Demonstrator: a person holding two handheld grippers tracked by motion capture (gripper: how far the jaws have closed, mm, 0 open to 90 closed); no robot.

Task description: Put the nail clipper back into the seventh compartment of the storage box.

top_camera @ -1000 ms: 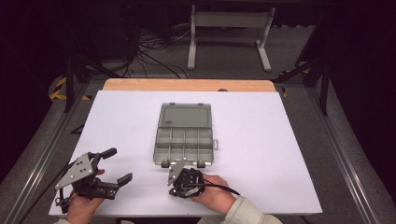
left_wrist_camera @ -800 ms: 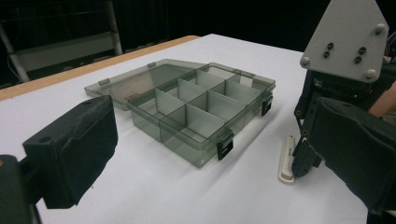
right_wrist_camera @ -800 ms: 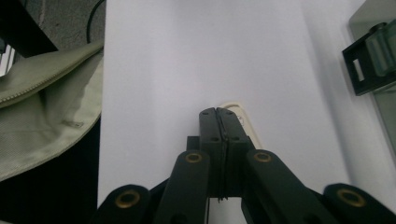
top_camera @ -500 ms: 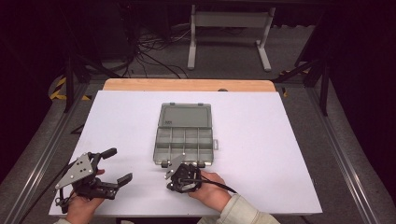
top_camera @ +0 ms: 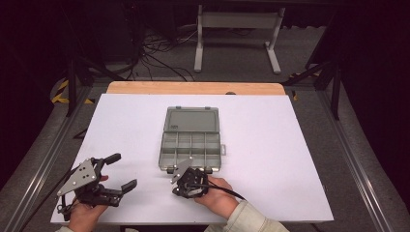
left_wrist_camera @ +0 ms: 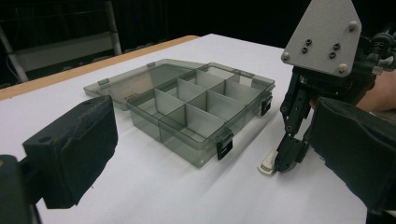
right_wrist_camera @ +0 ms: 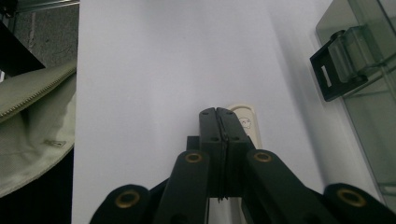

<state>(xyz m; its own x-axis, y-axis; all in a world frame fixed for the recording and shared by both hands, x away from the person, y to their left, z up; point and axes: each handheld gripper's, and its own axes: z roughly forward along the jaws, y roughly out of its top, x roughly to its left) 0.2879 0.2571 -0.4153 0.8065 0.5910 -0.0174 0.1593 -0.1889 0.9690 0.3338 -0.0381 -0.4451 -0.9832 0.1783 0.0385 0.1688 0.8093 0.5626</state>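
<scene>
Eraser-like white piece [right_wrist_camera: 243, 122] lies flat on the white surface [top_camera: 290, 159], lower centre of the high view, just in front of the open grey box [top_camera: 191, 140] and near its black latch [right_wrist_camera: 332, 74]. Right tongs [right_wrist_camera: 218, 114] are pressed fully together with nothing between them, tips resting on or just beside the piece; which one I cannot tell. Shut like this, they could only push it, so it may skid away or slide under the box edge instead of being picked up. Left tongs [top_camera: 124, 170] stand wide and empty at the lower left. The piece looks small, pale, oblong with rounded ends and a faint printed mark.
</scene>
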